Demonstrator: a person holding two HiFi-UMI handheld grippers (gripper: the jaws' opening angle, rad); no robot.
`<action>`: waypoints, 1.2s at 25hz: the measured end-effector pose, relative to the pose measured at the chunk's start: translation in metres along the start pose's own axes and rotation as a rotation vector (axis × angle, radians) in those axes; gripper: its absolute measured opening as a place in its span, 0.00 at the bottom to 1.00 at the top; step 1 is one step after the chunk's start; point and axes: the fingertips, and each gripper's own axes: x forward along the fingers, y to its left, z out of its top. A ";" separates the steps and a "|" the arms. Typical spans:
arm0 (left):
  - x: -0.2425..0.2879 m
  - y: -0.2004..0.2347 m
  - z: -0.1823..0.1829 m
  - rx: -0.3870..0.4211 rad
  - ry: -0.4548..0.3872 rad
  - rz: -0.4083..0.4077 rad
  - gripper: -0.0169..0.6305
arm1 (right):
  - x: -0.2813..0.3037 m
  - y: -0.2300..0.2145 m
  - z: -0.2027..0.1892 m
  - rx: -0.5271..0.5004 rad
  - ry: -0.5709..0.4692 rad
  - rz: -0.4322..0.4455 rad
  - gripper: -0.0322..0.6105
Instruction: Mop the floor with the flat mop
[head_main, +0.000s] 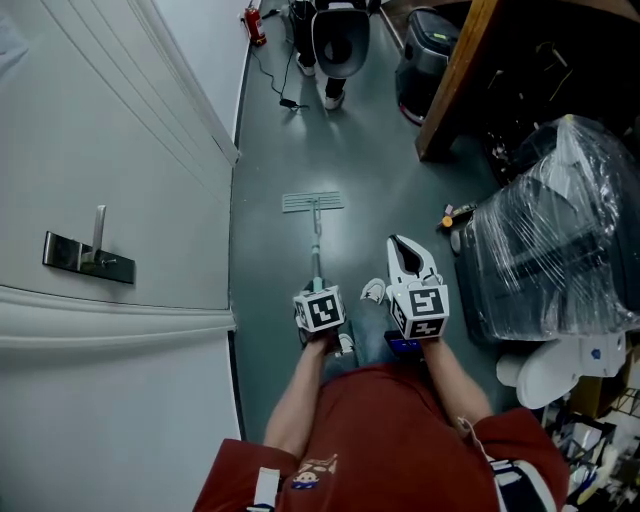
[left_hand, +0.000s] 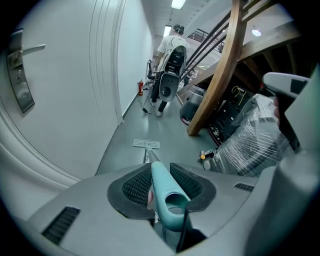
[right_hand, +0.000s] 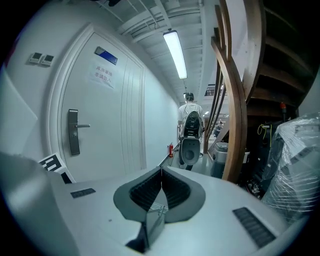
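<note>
Grip end of the flat mop (left_hand: 165, 192), teal with a hanging hole, sits clamped between the ribbed pads of my left gripper (left_hand: 162, 182), both jaws pressed against its sides. From the head view that left gripper sits low in front of my red shirt (head_main: 400, 430). My right gripper (head_main: 410, 265) is just beside it and apart from the mop. Its jaws are closed tip to tip with nothing between them, as the right gripper view shows.

The mop's pole runs forward and down from my left gripper to the mop head (head_main: 312, 202), a pale flat rectangle lying crosswise on the grey-green floor (head_main: 350, 140).

To my left, a white door (head_main: 110, 150) with a metal lever handle (head_main: 90, 255) lines the corridor. To my right, a bulky load wrapped in clear plastic film (head_main: 555, 230) stands near the mop's line. A slanted wooden beam (head_main: 455, 80) rises just beyond it.

Farther down the corridor, a person (left_hand: 170, 60) in white stands facing away with a dark pack on the back. A red fire extinguisher (head_main: 255, 25) sits at the foot of the left wall near them.
</note>
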 end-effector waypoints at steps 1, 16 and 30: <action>-0.002 -0.001 -0.004 0.001 0.003 -0.002 0.23 | -0.004 0.000 -0.001 -0.002 0.004 -0.006 0.08; -0.022 -0.037 -0.043 -0.002 0.031 0.015 0.23 | -0.059 -0.028 -0.009 -0.002 0.006 -0.007 0.08; -0.055 -0.100 -0.097 -0.001 0.028 0.067 0.23 | -0.134 -0.076 -0.030 0.050 -0.029 0.016 0.08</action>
